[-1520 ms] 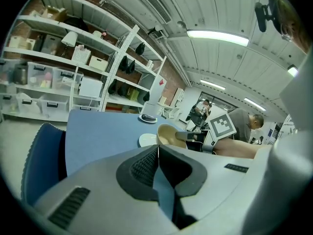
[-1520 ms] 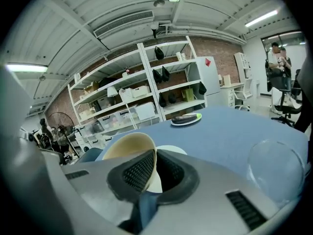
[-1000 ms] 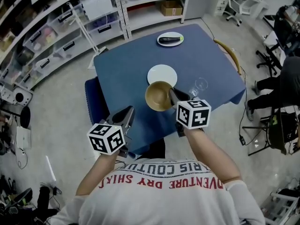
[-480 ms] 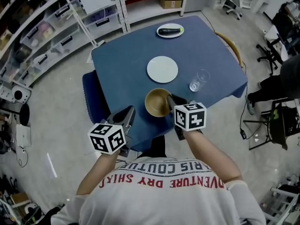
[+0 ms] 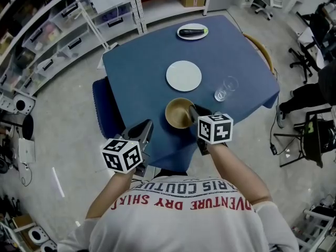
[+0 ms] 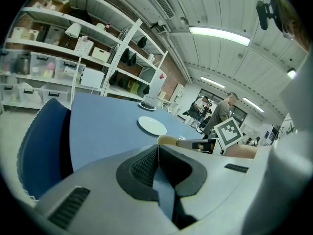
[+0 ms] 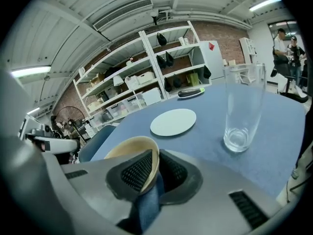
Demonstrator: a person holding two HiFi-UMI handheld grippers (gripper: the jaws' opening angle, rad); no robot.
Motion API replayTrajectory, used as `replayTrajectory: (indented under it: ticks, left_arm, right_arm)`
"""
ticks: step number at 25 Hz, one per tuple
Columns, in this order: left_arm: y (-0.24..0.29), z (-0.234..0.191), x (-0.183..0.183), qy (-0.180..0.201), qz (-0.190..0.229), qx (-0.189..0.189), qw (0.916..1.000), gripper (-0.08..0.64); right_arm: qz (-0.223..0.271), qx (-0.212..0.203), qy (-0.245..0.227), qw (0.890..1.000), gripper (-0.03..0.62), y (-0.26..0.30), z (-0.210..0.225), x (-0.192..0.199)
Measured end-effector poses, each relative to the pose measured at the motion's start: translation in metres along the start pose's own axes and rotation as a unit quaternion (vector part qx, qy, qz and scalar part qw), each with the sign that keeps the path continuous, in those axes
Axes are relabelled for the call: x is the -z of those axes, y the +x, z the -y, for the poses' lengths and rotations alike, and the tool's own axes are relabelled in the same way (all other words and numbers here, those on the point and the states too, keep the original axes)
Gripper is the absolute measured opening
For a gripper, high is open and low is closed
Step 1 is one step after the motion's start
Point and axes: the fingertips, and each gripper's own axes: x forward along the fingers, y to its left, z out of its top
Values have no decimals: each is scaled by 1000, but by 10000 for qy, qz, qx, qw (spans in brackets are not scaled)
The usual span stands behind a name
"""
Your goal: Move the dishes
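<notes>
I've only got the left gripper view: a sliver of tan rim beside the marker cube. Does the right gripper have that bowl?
Observer: Yes. The right gripper is shut on the tan bowl, one pad inside its rim and one outside.
Operator: Anything close beside it?
Observer: An empty clear glass stands upright right of the bowl, apart from it.
Operator: And where do I sit?
Observer: The head view shows the left gripper at the near-left edge of the table, apart from the bowl.
</notes>
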Motion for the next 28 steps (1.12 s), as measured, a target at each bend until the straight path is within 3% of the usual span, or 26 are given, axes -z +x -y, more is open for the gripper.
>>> replayTrajectory:
  ticks: [7, 12, 22, 25, 28]
  left_arm:
    - [-1, 7, -7, 63, 91, 48, 9999, 29]
    - [-16, 24, -27, 270, 235, 191, 9992, 29]
    - [-61, 103, -80, 903, 692, 937, 9891, 29]
    - [-74, 126, -90, 1047, 795, 1177, 9843, 29]
    - [-82, 144, -96, 1332, 834, 1258, 9795, 29]
  right_arm:
    - [260, -90, -143, 9995, 160, -6, -2, -12]
    - [821, -449, -745, 9928, 167, -36, -23, -41]
    - [1874, -1325, -2141, 9495, 121, -150, -99, -90]
    - [2050, -1593, -2272, 9386, 71, -182, -117, -94]
    - [2233, -2025, -2098, 9301, 41, -209, -133, -100]
